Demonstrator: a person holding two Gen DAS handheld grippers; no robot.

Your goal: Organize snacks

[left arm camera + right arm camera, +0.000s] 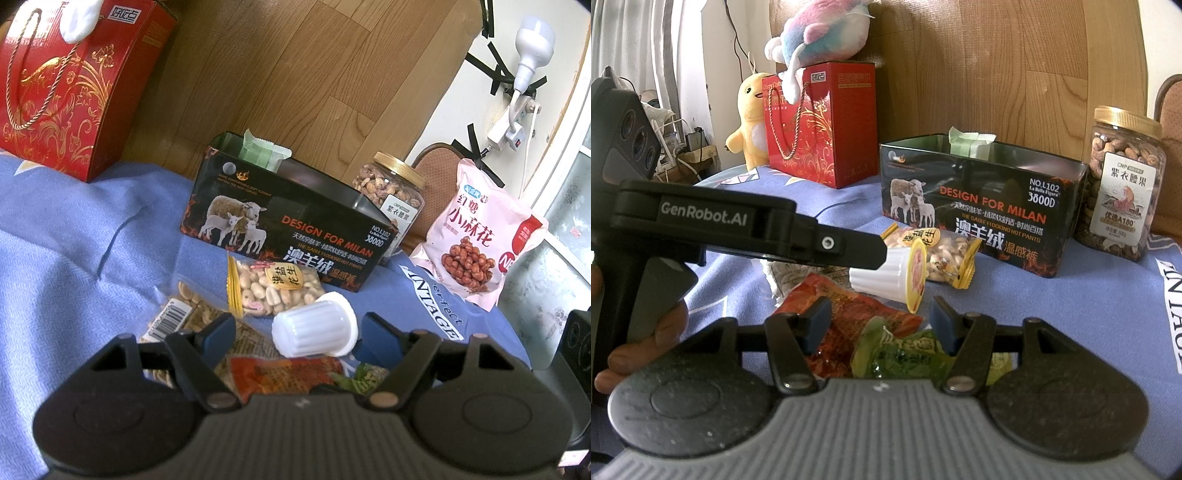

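A white ribbed jelly cup [314,328] lies on its side on the blue cloth, between the open fingers of my left gripper [301,338]; neither pad clearly presses it. In the right wrist view the cup [886,275] shows a yellow lid, with the left gripper's finger above it. A peanut packet [273,288] lies behind it, before the open black tin [284,218] holding a green packet [260,149]. My right gripper [881,326] is open over a red packet [846,306] and a green packet [905,350].
A jar of nuts [1121,184] stands right of the tin. A pink snack bag [476,236] leans at the cloth's right edge. A red gift bag [822,125] stands at the back left, with plush toys [750,114] beside and on it. A wooden panel is behind.
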